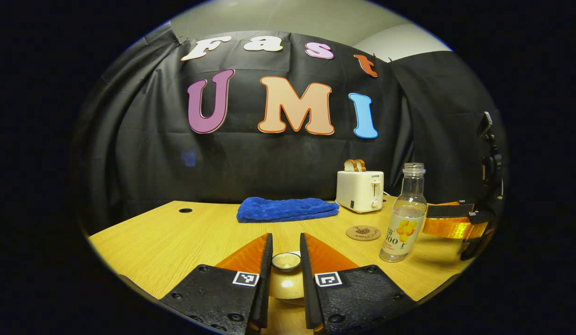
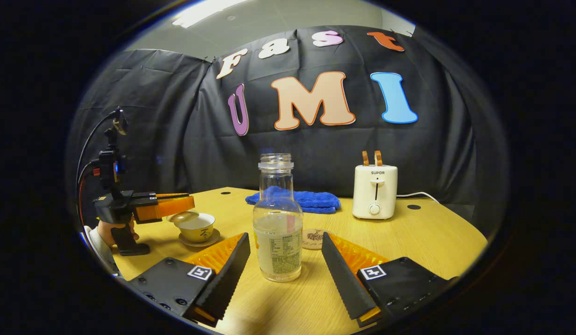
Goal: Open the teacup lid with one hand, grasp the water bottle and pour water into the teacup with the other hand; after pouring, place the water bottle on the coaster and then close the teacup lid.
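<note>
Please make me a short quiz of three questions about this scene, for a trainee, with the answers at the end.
1. True or false: the water bottle already stands on the coaster.
2. Which thing does the left gripper hold between its fingers? A) the blue towel B) the teacup lid C) the bread from the toaster
3. Fill in the missing word: the right gripper is ___, with one finger on each side of the water bottle and neither finger touching it.

Key
1. False: the water bottle stands on the table, beside the coaster.
2. B
3. open
</note>
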Action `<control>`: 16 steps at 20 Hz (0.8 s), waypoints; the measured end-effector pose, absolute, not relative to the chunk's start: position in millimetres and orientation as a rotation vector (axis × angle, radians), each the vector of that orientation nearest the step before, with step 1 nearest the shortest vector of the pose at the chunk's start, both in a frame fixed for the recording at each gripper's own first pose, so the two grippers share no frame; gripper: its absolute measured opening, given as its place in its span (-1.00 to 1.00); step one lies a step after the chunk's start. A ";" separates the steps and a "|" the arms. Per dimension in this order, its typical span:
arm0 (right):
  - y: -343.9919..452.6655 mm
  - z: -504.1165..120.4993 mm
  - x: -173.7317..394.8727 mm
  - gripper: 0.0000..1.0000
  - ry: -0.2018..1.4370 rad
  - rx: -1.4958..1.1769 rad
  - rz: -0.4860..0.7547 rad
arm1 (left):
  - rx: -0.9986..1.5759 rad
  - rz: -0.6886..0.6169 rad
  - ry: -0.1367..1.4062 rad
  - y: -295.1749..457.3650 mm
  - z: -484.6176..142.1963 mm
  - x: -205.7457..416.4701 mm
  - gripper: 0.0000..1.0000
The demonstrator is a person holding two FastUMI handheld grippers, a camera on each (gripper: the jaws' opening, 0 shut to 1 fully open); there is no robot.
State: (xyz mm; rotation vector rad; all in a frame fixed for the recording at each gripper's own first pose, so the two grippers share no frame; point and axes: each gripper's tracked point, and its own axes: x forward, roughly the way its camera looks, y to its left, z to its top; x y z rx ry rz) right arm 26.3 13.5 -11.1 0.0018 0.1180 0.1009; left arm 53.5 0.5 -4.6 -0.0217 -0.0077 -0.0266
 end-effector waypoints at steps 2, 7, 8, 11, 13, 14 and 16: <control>16.2 -16.1 31.5 0.93 0.138 -0.002 0.107 | -0.015 -0.020 -0.007 4.6 -5.5 50.1 -0.43; 22.3 -29.4 48.1 0.96 0.212 -0.019 0.104 | -0.008 0.004 -0.007 19.1 -6.8 42.5 -0.43; 22.6 -32.6 50.1 0.96 0.224 -0.019 0.101 | -0.008 0.010 -0.007 23.0 -6.0 40.1 -0.43; 23.3 -37.9 54.5 0.93 0.251 -0.023 0.102 | -0.010 0.028 -0.009 33.5 -6.3 34.7 -0.42; 26.1 -41.3 57.3 0.96 0.268 -0.028 0.107 | -0.010 0.037 -0.009 40.3 -5.9 31.0 -0.42; 26.9 -42.8 59.0 0.93 0.276 -0.029 0.111 | -0.008 0.043 -0.010 43.6 -6.1 29.5 -0.42; 28.5 -45.6 61.9 0.93 0.287 -0.030 0.114 | -0.006 0.055 -0.010 50.8 -6.5 25.2 -0.43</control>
